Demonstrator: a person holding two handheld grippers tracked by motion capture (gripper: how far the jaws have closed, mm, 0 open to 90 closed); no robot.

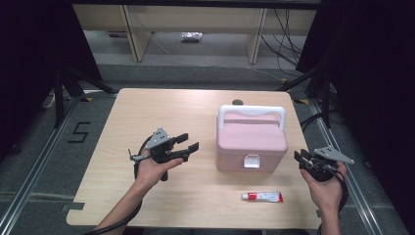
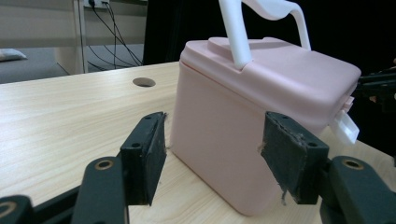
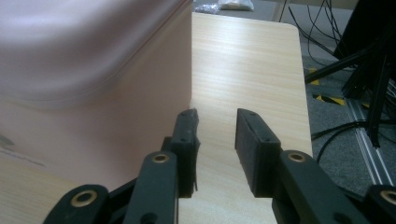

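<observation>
A pink box [image 1: 251,139] with a white handle [image 1: 252,112] and a white front latch [image 1: 251,161] stands closed on the right half of the wooden table [image 1: 147,107]. My left gripper [image 1: 188,144] hovers just left of it, open, pointing at its side with nothing between the pads. In the left gripper view the box [image 2: 243,116] stands just past my left gripper [image 2: 212,149]. My right gripper [image 1: 301,156] is at the box's right side, open and empty. In the right gripper view my right gripper [image 3: 217,135] lies beside the box wall [image 3: 93,102].
A white tube with red print [image 1: 262,197] lies near the table's front edge, in front of the box. A small round hole [image 1: 238,102] sits in the tabletop behind the box. Shelving and cables stand on the floor beyond the table.
</observation>
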